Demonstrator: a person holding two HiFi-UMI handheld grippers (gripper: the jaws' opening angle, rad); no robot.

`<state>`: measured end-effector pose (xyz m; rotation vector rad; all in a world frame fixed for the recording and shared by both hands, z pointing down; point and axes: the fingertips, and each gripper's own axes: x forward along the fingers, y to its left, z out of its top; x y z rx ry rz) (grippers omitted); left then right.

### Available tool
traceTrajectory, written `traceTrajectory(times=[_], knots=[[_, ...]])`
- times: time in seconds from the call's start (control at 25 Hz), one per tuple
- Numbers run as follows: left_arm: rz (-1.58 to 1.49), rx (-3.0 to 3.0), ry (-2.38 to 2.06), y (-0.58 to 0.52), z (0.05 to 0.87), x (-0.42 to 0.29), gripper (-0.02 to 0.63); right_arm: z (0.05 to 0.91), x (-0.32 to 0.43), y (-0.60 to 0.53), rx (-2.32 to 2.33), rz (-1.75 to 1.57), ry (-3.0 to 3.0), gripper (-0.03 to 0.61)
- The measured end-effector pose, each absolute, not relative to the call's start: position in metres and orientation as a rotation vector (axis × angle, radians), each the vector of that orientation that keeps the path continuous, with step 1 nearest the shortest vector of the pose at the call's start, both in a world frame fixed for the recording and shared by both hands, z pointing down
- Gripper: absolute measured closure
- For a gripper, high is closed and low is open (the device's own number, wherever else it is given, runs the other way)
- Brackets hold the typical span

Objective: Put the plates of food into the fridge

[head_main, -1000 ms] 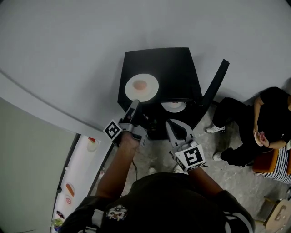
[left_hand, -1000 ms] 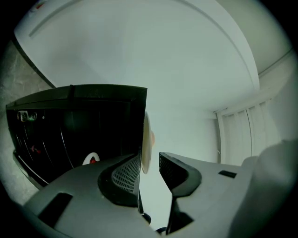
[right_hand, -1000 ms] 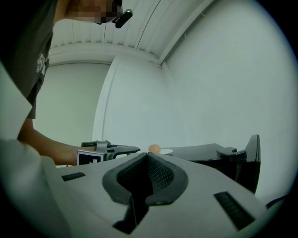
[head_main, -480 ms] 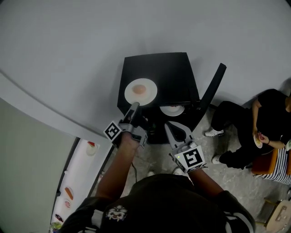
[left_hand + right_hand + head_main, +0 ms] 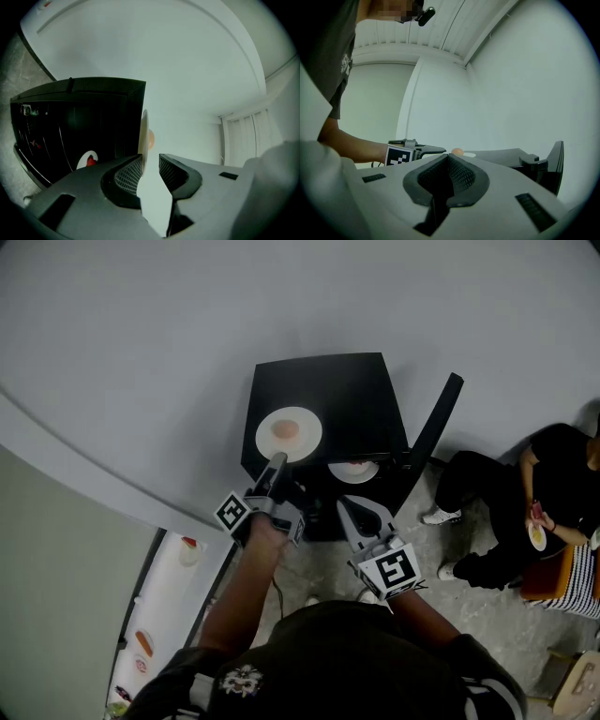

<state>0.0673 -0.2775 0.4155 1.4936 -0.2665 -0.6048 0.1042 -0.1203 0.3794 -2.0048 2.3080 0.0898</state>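
A white plate (image 5: 289,433) with a pinkish-orange piece of food (image 5: 285,429) lies on top of the black mini fridge (image 5: 356,395). My left gripper (image 5: 277,461) is at the plate's near rim. In the left gripper view the plate (image 5: 143,133) runs edge-on between the jaws of my left gripper (image 5: 150,164). The jaws have just been closing and now grip the rim. A second plate (image 5: 353,468) with red food sits inside the fridge behind the open door (image 5: 436,427). My right gripper (image 5: 349,506) hangs shut and empty before the opening.
A person (image 5: 525,493) sits on a chair at the right, legs stretched towards the fridge door. A white shelf strip (image 5: 164,587) with several food items runs along the lower left. A plain wall stands behind the fridge.
Both grippers keep their places at the fridge. The head view has shifted slightly, and the seated person's hand has moved.
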Motion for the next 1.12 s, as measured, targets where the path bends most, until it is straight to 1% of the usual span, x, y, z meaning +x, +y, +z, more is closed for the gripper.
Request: traceTrajectory(times=[0.2, 0.4, 0.64, 1.12], knots=[[-0.6, 1.481, -0.279, -0.279, 0.418, 0.068, 0.509, 0.383, 0.107, -0.119, -2.016, 0.074, 2.309, 0.554], [-0.582, 1.477, -0.313, -0.279, 0.425, 0.069, 0.566, 0.384, 0.108, -0.119, -2.022, 0.072, 2.313, 0.554], [-0.6, 1.483, -0.297, -0.278, 0.425, 0.069, 0.571, 0.384, 0.107, -0.121, -2.047, 0.034, 2.332, 0.554], [-0.584, 1.539, -0.327, -0.273, 0.423, 0.062, 0.58, 0.388, 0.096, -0.121, -1.984, 0.059, 2.344, 0.554]])
